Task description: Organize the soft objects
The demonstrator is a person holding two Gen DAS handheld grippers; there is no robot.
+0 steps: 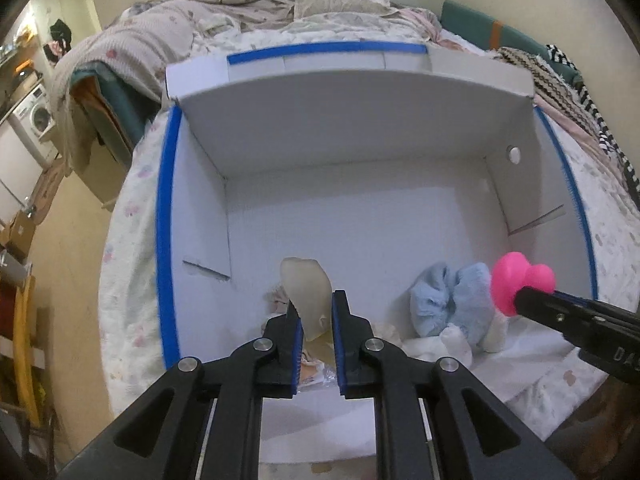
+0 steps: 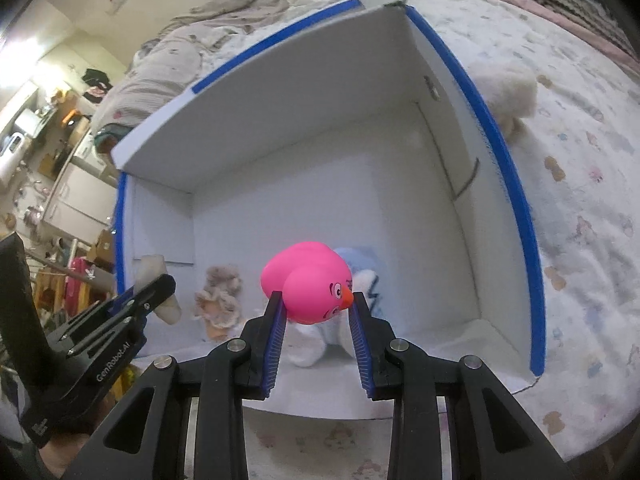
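Observation:
A white box with blue-taped rims [image 1: 165, 216] [image 2: 496, 128] sits open on the bed. My left gripper [image 1: 313, 304] is shut on a pale cream squishy toy [image 1: 308, 292], held over the box's near left part; it also shows in the right wrist view [image 2: 154, 268]. My right gripper [image 2: 316, 300] is shut on a pink rubber duck [image 2: 310, 286], held over the box's near right; the duck shows in the left wrist view [image 1: 516, 284]. A light blue and white plush [image 1: 452, 300] [image 2: 360, 272] lies inside the box under the duck. A small beige ruffled plush [image 2: 220, 296] lies inside near the left.
The box rests on a white patterned bedspread [image 2: 580, 200]. A cream fluffy plush [image 2: 512, 92] lies on the bed outside the box's right wall. Crumpled blankets and pillows [image 1: 248, 8] lie at the far end. Cartons and a washing machine [image 1: 36, 120] stand off the bed's left.

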